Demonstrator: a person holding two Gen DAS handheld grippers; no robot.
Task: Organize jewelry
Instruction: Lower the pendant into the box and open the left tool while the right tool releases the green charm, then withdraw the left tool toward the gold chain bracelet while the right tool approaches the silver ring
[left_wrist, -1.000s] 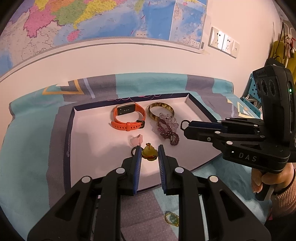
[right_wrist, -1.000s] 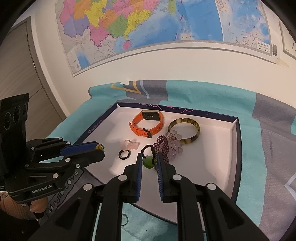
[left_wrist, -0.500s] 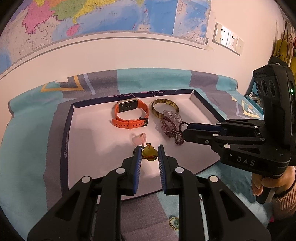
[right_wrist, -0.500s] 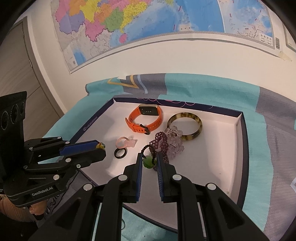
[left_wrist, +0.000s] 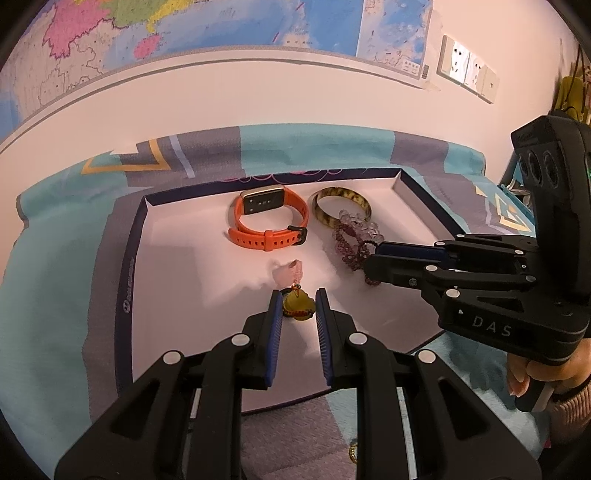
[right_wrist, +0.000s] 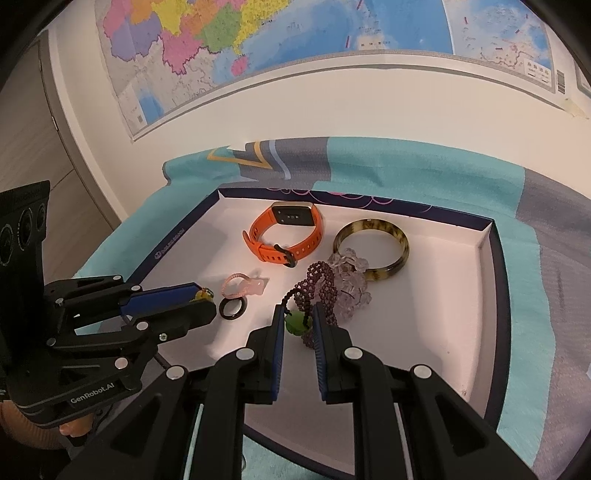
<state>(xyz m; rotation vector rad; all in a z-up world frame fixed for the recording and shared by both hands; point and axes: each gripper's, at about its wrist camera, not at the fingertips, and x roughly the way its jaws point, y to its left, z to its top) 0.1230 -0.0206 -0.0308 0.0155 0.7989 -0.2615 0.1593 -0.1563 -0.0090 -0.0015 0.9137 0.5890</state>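
A white tray with a dark blue rim (left_wrist: 127, 266) (right_wrist: 491, 266) lies on the cloth. My left gripper (left_wrist: 298, 306) is shut on a yellow pendant (left_wrist: 298, 303), held low over the tray's front next to a pink ring (left_wrist: 287, 272) (right_wrist: 240, 285) and a black ring (right_wrist: 232, 308). My right gripper (right_wrist: 298, 323) is shut on a green pendant (right_wrist: 296, 324) whose dark red bead string (right_wrist: 321, 282) (left_wrist: 347, 245) trails on the tray. An orange watch (left_wrist: 269, 221) (right_wrist: 288, 232), a tortoiseshell bangle (left_wrist: 341, 206) (right_wrist: 371, 251) and clear crystal beads (right_wrist: 351, 280) lie further back.
A teal and grey patterned cloth (left_wrist: 48, 280) (right_wrist: 535, 295) covers the table. A wall with a map (right_wrist: 295, 44) stands right behind it. A small gold piece (left_wrist: 354, 452) lies on the cloth in front of the tray. Wall sockets (left_wrist: 467, 72) are at the upper right.
Both grippers have moved forward over the tray with their pendants still held. The left one now sits close to the pink ring; the bead string lies more slack on the tray.
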